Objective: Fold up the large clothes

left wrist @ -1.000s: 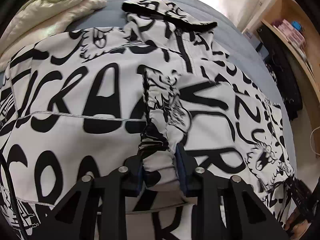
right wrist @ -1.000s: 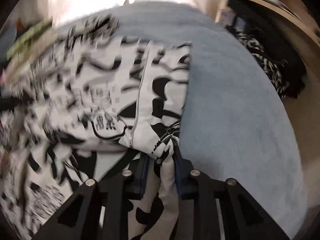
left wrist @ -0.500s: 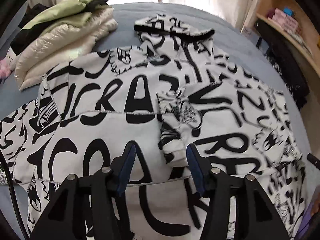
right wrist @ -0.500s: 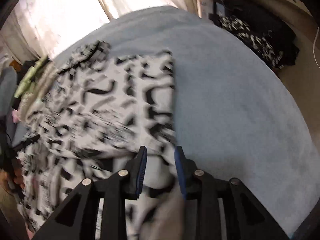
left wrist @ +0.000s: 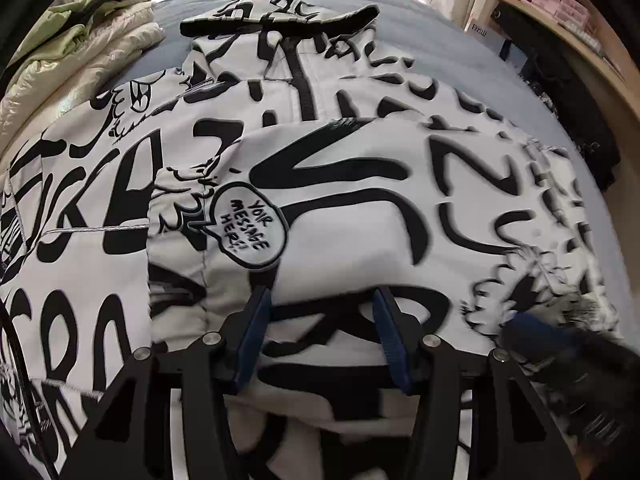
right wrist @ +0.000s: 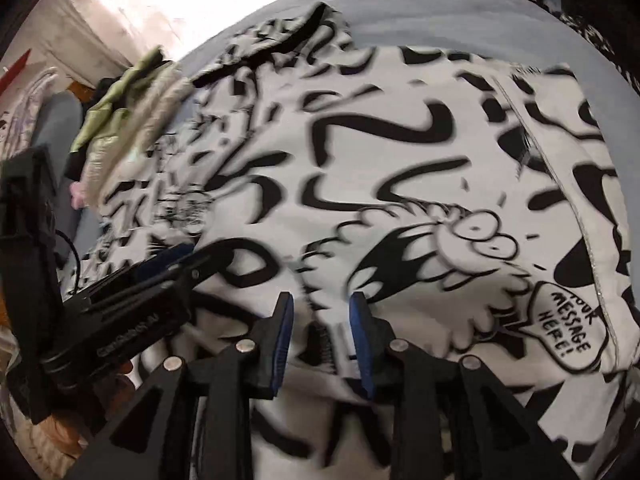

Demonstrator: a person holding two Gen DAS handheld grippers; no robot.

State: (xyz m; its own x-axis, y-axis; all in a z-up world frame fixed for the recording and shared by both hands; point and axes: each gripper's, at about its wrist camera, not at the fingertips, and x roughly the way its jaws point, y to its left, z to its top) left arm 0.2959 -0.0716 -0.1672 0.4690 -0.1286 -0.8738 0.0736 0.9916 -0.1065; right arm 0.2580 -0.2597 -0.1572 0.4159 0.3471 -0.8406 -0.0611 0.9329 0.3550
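Since the earlier frames, both tongs have let go of the fabric they pinched. The left tongs have opened to roughly half width and hold nothing, blue pads poised over the white padded jacket with black graffiti lettering. The right tongs stand narrowly parted, also empty. The jacket lies spread on the blue-grey bed, sleeves folded inward. A pale green quilted garment sits beside it.
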